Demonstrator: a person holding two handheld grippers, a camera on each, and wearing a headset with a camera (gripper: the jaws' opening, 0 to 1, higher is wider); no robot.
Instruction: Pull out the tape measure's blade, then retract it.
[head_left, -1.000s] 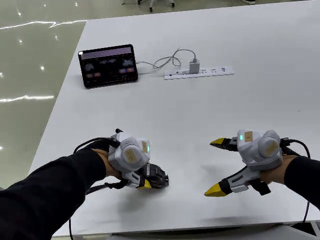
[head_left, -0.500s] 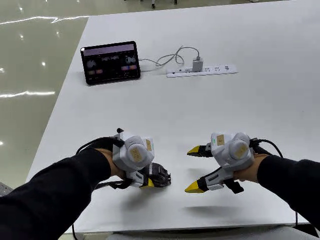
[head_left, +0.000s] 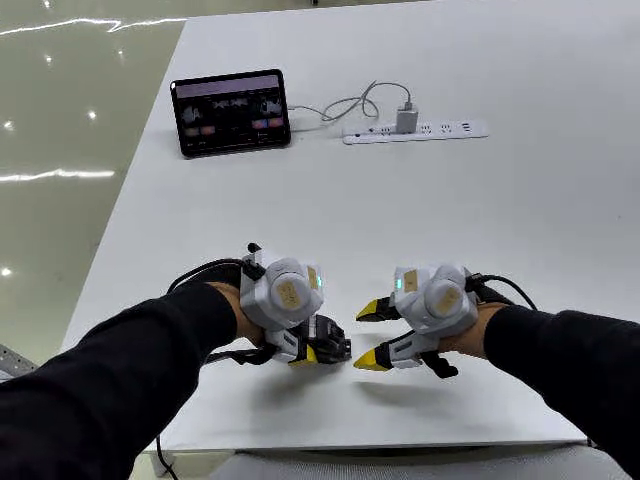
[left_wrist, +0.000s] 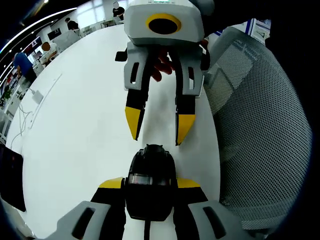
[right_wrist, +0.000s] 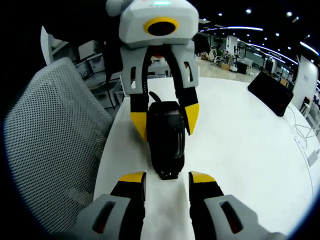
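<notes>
A mesh chair sits nearest, at the desk's front edge. Just past it, low over the desk, the left tongs are clamped on the tape, a black case gripped by its sides between the yellow tips. The case lies close to the front edge, its free end pointing at the right tongs. Those stand moderately apart and hold nothing, with their tips just beside that end of the case, one on either side of its line, not touching it.

In the right gripper view a small tab shows at the case's near end. It may be the blade's hook, but it is too small to be sure. No blade is drawn out, so the pull looks about to begin: the case is secured and the free tongs are lined up for the catch.

The next move likely calls for the right tongs to close narrowly on the hook and draw straight away from the case while the left tongs hold it steady. A shallow bite could slip off.

Farther back on the desk stand a tablet with its screen lit, and a power strip with a cable looping between them, all well apart from the work.
</notes>
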